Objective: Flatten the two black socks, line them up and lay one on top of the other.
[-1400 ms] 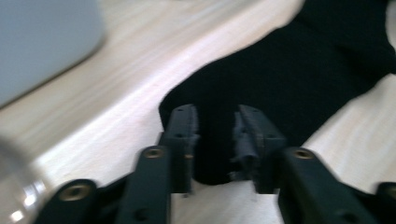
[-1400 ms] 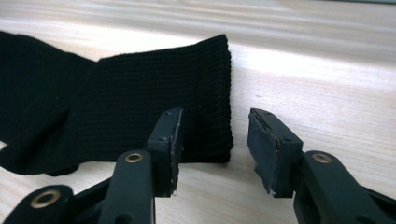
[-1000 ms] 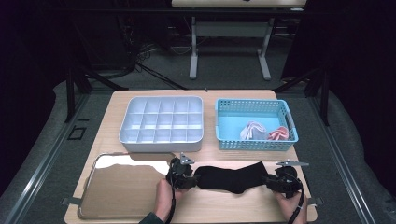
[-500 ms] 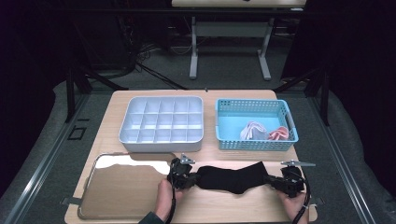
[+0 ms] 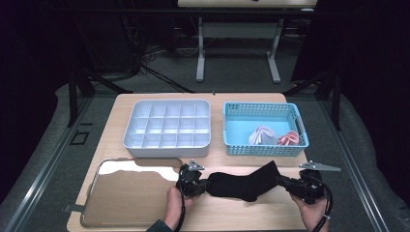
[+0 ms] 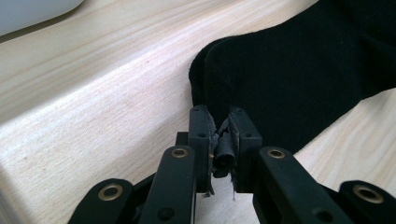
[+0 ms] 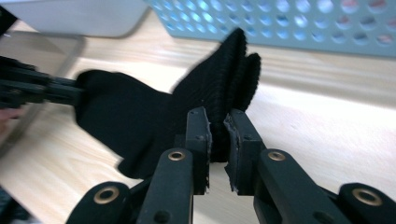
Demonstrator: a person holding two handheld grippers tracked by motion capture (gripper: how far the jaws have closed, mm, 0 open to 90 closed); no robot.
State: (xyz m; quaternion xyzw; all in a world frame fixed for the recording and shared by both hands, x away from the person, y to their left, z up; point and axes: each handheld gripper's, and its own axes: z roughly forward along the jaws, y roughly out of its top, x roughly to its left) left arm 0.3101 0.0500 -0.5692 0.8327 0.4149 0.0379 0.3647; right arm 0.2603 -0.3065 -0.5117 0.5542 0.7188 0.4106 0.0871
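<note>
Two grippers, L [image 5: 202, 185] & R [image 5: 283, 181], each just closed, pinching opposite ends of the sock [image 5: 239, 183] – we hold it stretched btwn them, prob to fold it.

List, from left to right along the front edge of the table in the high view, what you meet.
Metal tray → left tongs → black sock → right tongs.
</note>
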